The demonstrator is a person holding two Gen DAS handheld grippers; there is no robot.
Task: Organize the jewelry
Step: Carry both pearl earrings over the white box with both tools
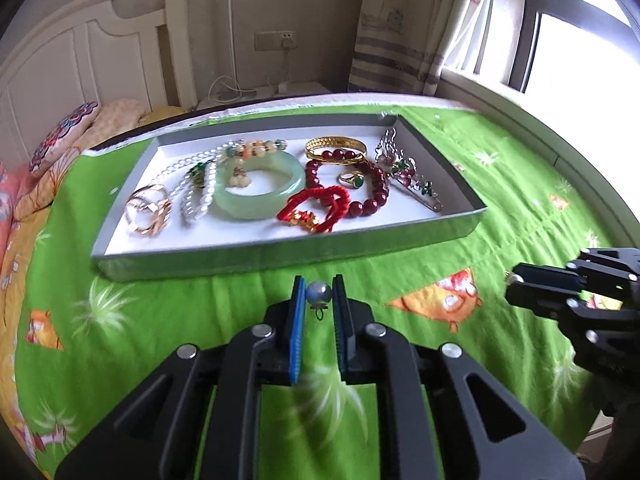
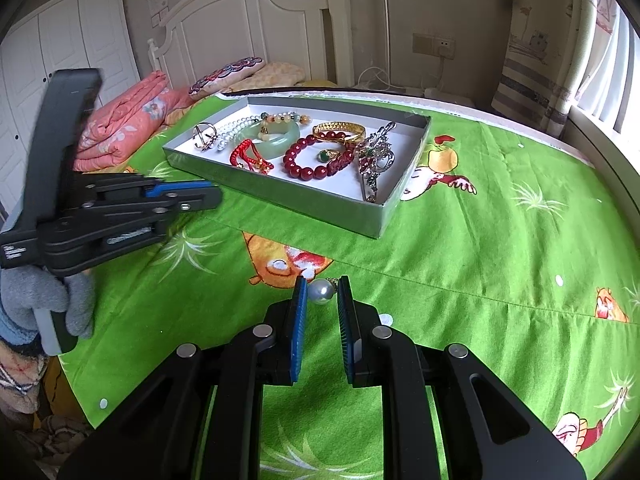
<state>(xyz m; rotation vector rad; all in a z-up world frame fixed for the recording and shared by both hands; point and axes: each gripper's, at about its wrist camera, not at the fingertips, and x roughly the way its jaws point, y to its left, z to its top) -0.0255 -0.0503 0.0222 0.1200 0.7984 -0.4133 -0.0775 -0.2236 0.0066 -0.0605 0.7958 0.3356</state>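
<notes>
My left gripper (image 1: 319, 294) is shut on a grey pearl earring (image 1: 319, 293), held above the green bedspread just in front of the grey jewelry tray (image 1: 280, 254). My right gripper (image 2: 322, 293) is shut on a second white pearl earring (image 2: 321, 291), to the right of the left gripper and farther from the tray (image 2: 280, 196). The tray holds a jade bangle (image 1: 258, 186), red bead bracelet (image 1: 370, 194), red cord bracelet (image 1: 316, 210), gold bangle (image 1: 336, 148), green-stone ring (image 1: 352, 179), pearl strand (image 1: 196, 196), silver brooch (image 1: 404, 168) and a gold ring piece (image 1: 146, 210).
The tray lies on a bed with a green cartoon bedspread (image 1: 500, 208). A folded pink quilt (image 2: 128, 120) and pillows lie at the head of the bed by the white headboard (image 2: 240, 32). A curtain and window (image 1: 580, 48) are to the right.
</notes>
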